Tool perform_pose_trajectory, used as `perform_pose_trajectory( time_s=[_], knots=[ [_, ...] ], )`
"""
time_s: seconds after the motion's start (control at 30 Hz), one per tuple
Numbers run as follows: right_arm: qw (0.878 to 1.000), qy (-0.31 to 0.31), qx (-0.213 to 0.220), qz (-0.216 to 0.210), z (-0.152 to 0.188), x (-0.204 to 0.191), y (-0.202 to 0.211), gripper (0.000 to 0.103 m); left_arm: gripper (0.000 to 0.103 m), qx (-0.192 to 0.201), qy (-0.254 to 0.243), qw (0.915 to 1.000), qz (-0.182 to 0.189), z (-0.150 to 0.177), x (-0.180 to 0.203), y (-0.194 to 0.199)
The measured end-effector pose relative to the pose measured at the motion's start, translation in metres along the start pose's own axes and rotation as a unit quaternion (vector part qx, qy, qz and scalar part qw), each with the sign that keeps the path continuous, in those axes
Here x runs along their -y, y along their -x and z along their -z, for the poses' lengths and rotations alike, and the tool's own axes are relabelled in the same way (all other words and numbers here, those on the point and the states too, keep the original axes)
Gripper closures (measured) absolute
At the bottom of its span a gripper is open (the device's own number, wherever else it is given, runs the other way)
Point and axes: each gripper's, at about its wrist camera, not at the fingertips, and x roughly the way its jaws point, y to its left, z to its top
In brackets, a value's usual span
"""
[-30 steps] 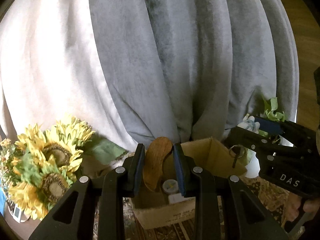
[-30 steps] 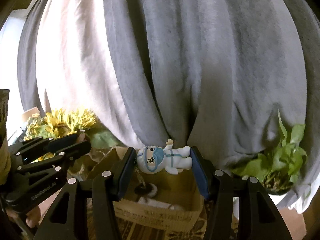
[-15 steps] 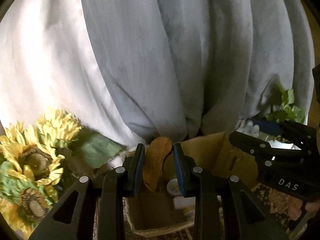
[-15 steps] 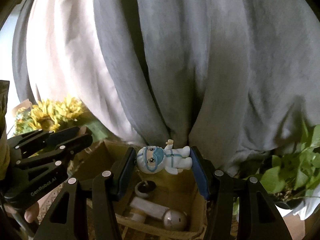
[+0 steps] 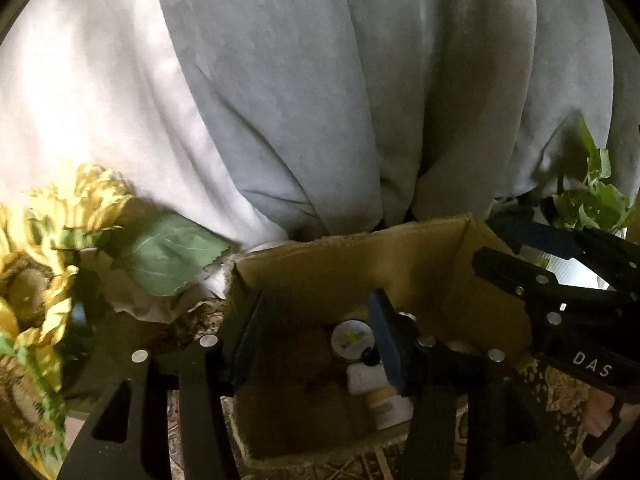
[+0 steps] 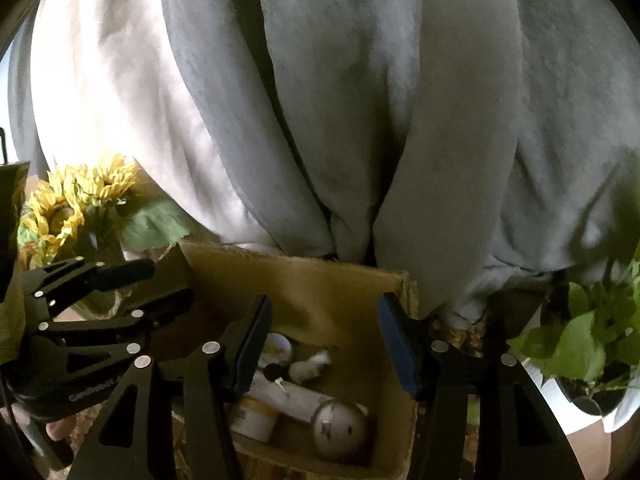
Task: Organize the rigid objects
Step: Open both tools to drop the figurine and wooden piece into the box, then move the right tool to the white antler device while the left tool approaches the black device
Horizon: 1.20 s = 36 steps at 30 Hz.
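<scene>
Both grippers empty over cardboard box point(image 6: 312, 280): L gripper point(image 5: 316, 328) opening, R gripper point(image 6: 324, 340) apart (nothing held).

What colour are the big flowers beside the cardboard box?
Yellow, with brownish centres; the flowers show best in the left wrist view, left of the cardboard box.

A grey curtain point(image 5: 360, 100) hangs in heavy folds across the back, its left part point(image 5: 80, 92) washed pale by daylight. Sunflowers point(image 5: 48, 248) with a broad green leaf stand at the left; a leafy potted plant point(image 6: 592, 340) stands at the right. A patterned cloth point(image 5: 560, 392) covers the surface below.
</scene>
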Motion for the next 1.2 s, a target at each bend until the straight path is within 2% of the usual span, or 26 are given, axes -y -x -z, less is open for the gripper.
perform_pose_trajectory(
  time_s=[0.2,0.33,0.47,0.6,0.83,1.2],
  knots=[
    [1.000,-0.009,0.009,0.003,0.004,0.001,0.018,0.043,0.040,0.020,-0.007,0.9991,-0.038,0.008,0.003,0.030],
    [1.000,-0.008,0.023,0.006,0.009,-0.006,0.037,0.032,0.032,0.039,-0.007,0.9975,-0.058,0.021,0.004,0.057],
    [0.999,-0.001,0.036,0.006,0.015,-0.014,0.058,0.028,0.023,0.055,-0.008,0.9957,-0.074,0.032,0.003,0.081],
    [0.999,0.004,0.046,0.009,0.022,-0.023,0.078,0.023,0.019,0.068,-0.013,0.9939,-0.085,0.045,0.005,0.104],
    [0.999,0.010,0.047,-0.005,0.037,-0.035,0.102,0.020,0.014,0.080,-0.037,0.9920,-0.090,0.070,0.012,0.133],
    [0.999,-0.002,0.016,-0.028,0.072,-0.049,0.114,0.018,0.009,0.071,-0.075,0.9919,-0.074,0.112,0.020,0.152]
  ],
)
